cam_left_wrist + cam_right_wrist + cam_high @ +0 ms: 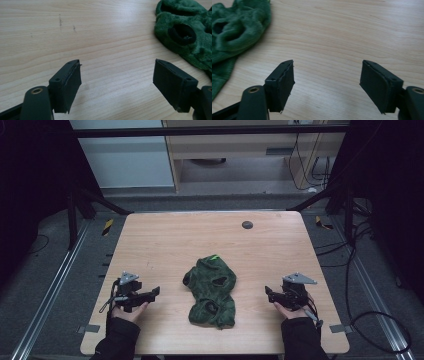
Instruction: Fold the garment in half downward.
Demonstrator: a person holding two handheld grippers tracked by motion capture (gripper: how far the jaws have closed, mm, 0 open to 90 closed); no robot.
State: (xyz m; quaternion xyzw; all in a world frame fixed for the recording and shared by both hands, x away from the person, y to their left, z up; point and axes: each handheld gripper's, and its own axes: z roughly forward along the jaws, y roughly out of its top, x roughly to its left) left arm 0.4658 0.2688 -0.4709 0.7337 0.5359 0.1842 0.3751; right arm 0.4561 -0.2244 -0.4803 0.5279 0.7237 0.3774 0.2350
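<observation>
A crumpled dark green fleece garment (212, 291) lies in the middle of the wooden table (165, 240), with a small bright green tag at its far end. My left gripper (154, 293) rests near the front left of the table, pointing toward the garment, jaws open and empty. My right gripper (268, 293) sits at the front right, also aimed at the cloth, open and empty. In the left gripper view the garment (186, 31) lies at the upper right, beyond my gripper (117, 75). In the right gripper view the garment (235, 32) is at the upper left of my gripper (328, 75).
A small dark round disc (247, 224) sits near the table's far edge. Black frame struts and cables surround the table on the floor. Bare wood lies between each gripper and the garment.
</observation>
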